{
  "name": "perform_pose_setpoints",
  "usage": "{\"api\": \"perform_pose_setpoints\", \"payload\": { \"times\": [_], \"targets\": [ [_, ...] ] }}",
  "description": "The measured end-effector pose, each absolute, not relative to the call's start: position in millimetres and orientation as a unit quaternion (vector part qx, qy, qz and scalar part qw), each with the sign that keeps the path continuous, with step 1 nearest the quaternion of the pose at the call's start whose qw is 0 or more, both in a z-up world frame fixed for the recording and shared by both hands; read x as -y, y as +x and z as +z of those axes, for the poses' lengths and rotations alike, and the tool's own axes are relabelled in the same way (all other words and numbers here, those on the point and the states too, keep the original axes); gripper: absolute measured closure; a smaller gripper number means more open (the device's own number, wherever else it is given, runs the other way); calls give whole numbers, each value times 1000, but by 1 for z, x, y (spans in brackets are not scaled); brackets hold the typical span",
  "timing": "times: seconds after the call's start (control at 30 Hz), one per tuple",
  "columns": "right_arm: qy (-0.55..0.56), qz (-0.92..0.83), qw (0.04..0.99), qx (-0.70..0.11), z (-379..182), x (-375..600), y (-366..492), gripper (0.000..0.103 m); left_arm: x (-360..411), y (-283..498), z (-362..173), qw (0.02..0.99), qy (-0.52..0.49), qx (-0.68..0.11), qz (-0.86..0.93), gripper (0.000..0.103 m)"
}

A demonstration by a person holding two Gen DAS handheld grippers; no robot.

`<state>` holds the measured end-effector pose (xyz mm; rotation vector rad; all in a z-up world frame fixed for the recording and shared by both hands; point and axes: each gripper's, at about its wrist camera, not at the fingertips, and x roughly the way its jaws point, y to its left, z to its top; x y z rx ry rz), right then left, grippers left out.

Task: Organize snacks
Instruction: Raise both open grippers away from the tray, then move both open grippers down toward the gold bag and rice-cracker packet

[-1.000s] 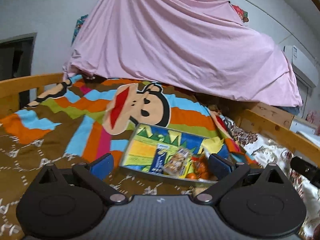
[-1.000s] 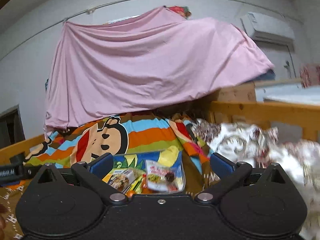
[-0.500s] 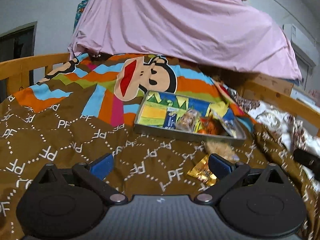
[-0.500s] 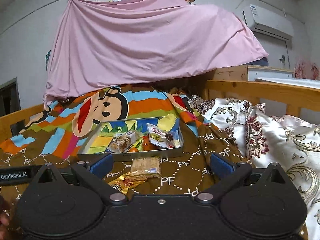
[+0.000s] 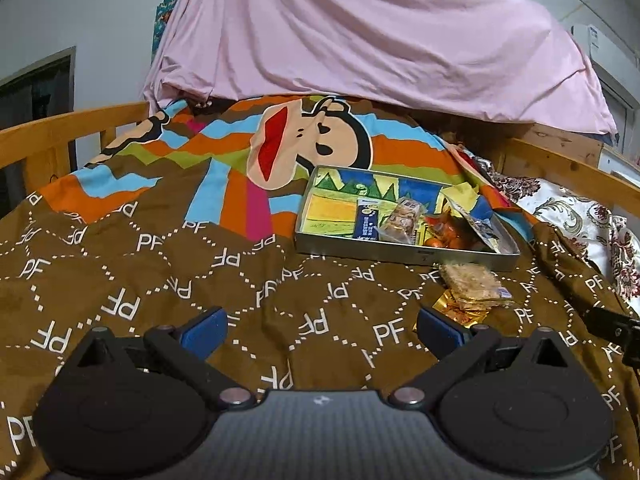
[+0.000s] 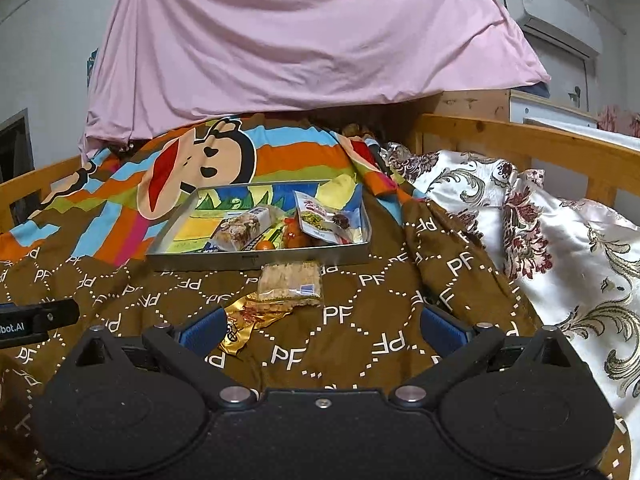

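Both tongs, left (image 5: 322, 326) and right (image 6: 322, 326), hang spread apart and empty above a brown bedspread (image 5: 160, 280). Just beyond lie a crumpled gold wrapper (image 6: 248, 316) and clear-wrapped cracker pack (image 6: 290, 282), touching, beside a metal tray (image 6: 256, 261) of snacks.

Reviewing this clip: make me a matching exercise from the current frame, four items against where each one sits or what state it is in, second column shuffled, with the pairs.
Items
1. cracker packet
2. gold wrapper
3. blue carton
4. left gripper

Places or states
A. inside the metal tray, left of the other snacks in the left wrist view
B. open, holding nothing
C. on the brown blanket, just in front of the tray's near wall
D. crumpled on the blanket, nearer the cameras than the cracker packet

Pairs: 1-C, 2-D, 3-A, 4-B
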<state>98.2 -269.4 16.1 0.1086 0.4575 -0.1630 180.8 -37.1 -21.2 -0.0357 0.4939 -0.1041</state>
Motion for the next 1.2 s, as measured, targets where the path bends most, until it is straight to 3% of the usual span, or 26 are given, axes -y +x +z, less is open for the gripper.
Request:
{"api": "perform_pose_setpoints", "payload": {
  "times": [0.77, 1.2],
  "targets": [
    [70, -83, 959, -263, 6, 298, 168, 1, 84, 237, -36, 961, 36, -261, -85, 0],
    [5, -81, 962, -261, -6, 304, 209, 1, 103, 264, -43, 957, 69, -256, -115, 0]
  ]
}}
